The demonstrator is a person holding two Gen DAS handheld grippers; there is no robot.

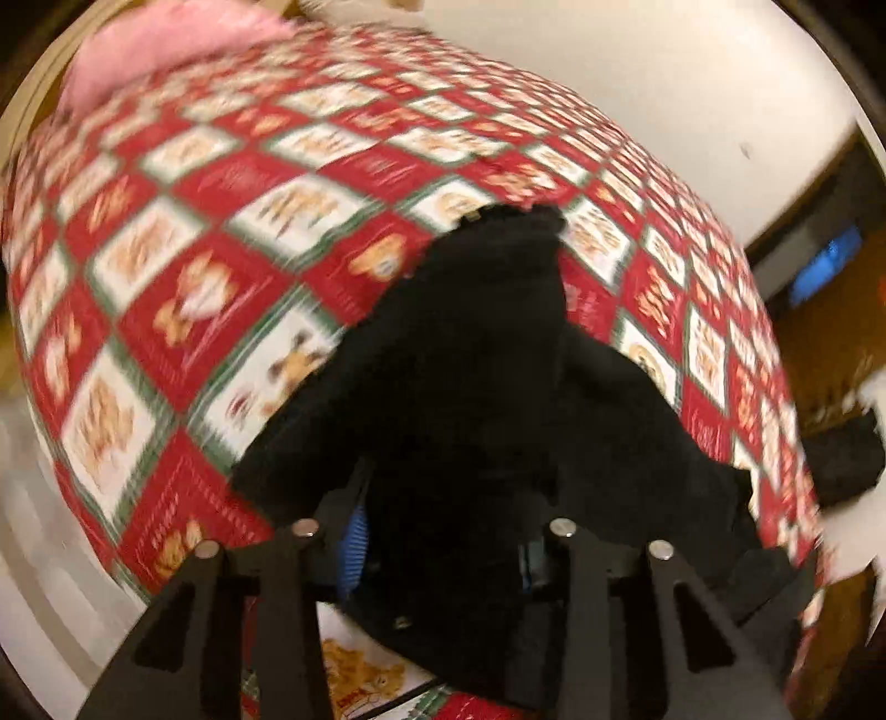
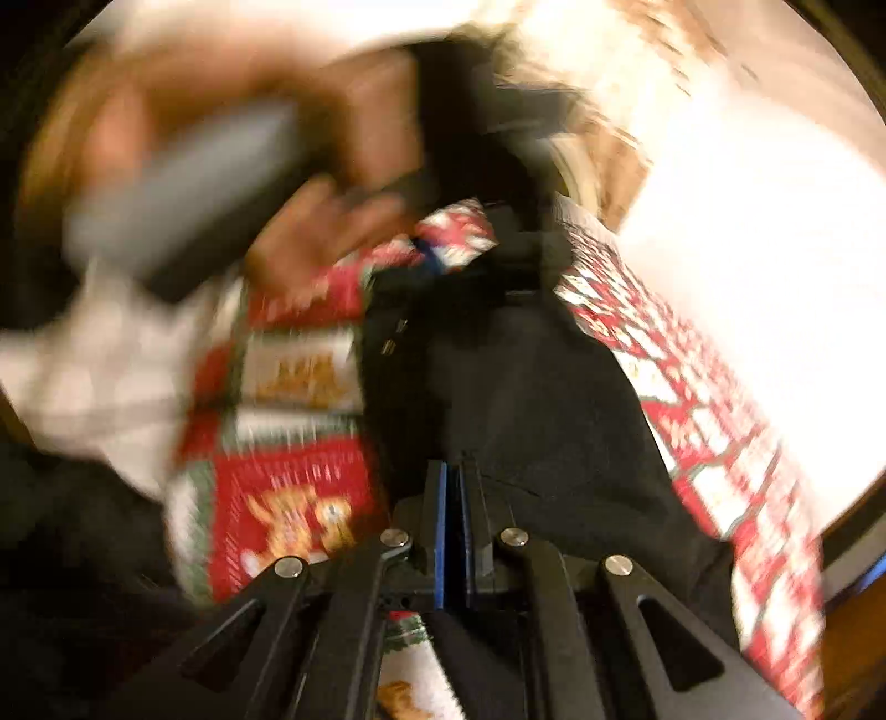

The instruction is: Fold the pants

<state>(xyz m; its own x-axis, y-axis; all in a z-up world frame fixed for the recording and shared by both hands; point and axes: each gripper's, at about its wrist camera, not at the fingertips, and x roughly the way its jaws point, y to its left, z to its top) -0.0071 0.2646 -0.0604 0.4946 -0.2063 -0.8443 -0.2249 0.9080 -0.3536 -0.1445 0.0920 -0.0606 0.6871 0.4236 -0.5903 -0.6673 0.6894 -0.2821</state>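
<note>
Both hand-held grippers on black pants (image 1: 476,387): left (image 1: 443,548) half-closed around fabric, right (image 2: 451,526) clamped tight.

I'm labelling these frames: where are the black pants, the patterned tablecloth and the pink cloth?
black pants (image 1: 487,354): left wrist view, middle of the bunched fabric.
patterned tablecloth (image 1: 221,232): left wrist view, bare checked area.
pink cloth (image 1: 166,50): left wrist view, its middle.

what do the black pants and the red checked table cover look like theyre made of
Pants: soft matte black cloth, maybe fleece or knit; they bunch and show no shine. Table cover: printed, smooth, possibly vinyl or cotton; motion blur leaves it open.
</note>
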